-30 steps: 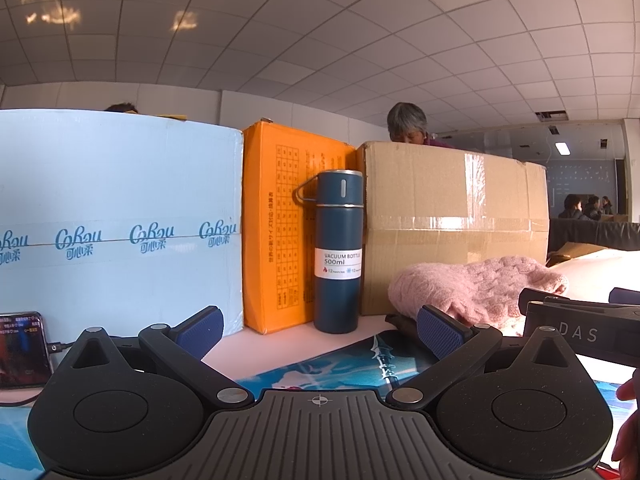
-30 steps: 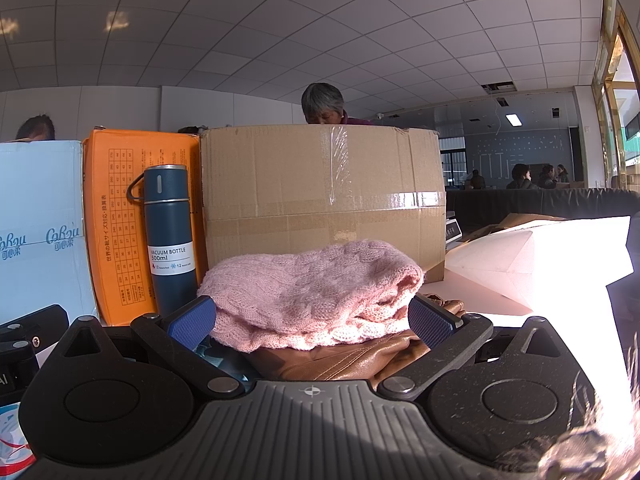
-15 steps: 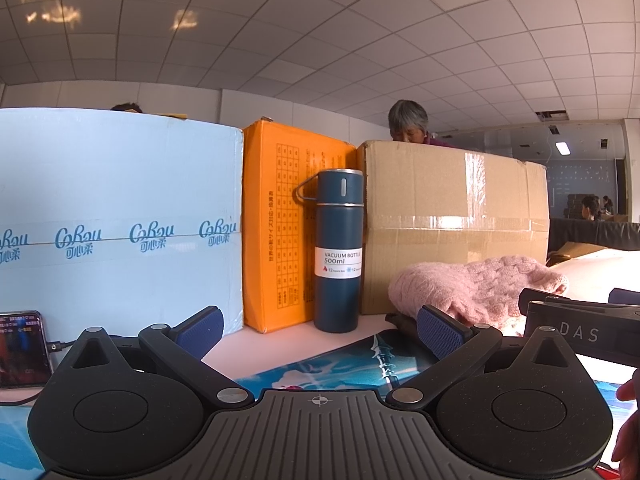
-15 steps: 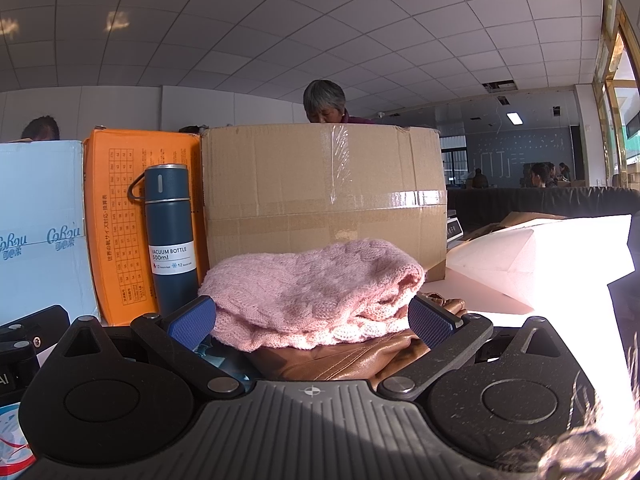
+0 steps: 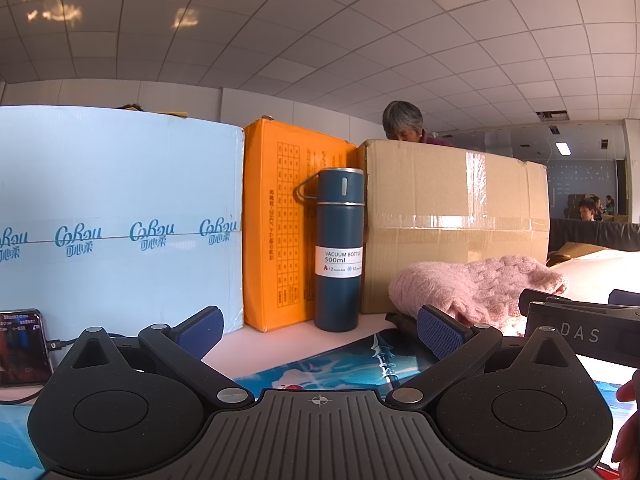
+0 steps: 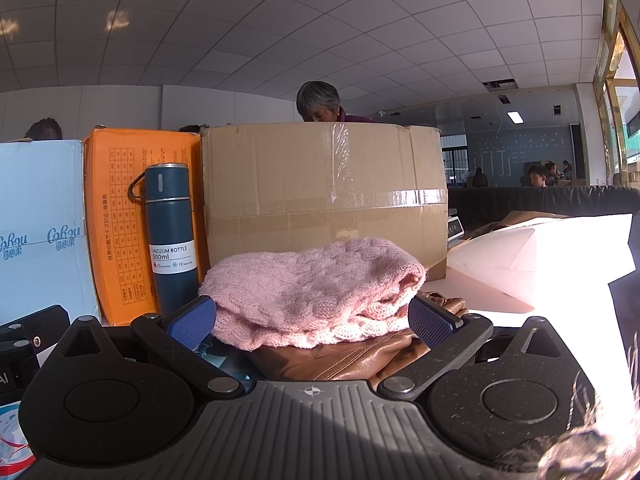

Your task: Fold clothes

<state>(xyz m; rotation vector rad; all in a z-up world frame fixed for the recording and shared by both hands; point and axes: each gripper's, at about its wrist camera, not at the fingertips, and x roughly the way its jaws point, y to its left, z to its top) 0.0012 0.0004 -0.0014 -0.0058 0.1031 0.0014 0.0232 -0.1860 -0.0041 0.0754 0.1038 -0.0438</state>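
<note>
A folded pink knit sweater (image 6: 316, 288) lies on a brown leather garment (image 6: 344, 356), right in front of my right gripper (image 6: 314, 320). That gripper is open and empty, its blue pads on either side of the pile's near edge. The sweater also shows in the left wrist view (image 5: 476, 288), to the right. My left gripper (image 5: 320, 330) is open and empty, low over a blue printed mat (image 5: 344, 364). The right gripper's body (image 5: 580, 324) shows at the right of the left wrist view.
A blue vacuum bottle (image 5: 340, 248) stands against an orange box (image 5: 280, 224), between a light blue carton (image 5: 116, 224) and a cardboard box (image 5: 456, 220). A phone (image 5: 20, 348) on a cable lies at the left. A white folded sheet (image 6: 540, 256) lies at the right. A person (image 6: 320, 102) sits behind the boxes.
Neither gripper has moved and the clothes lie the same. The person behind the boxes has lowered her head a little.
</note>
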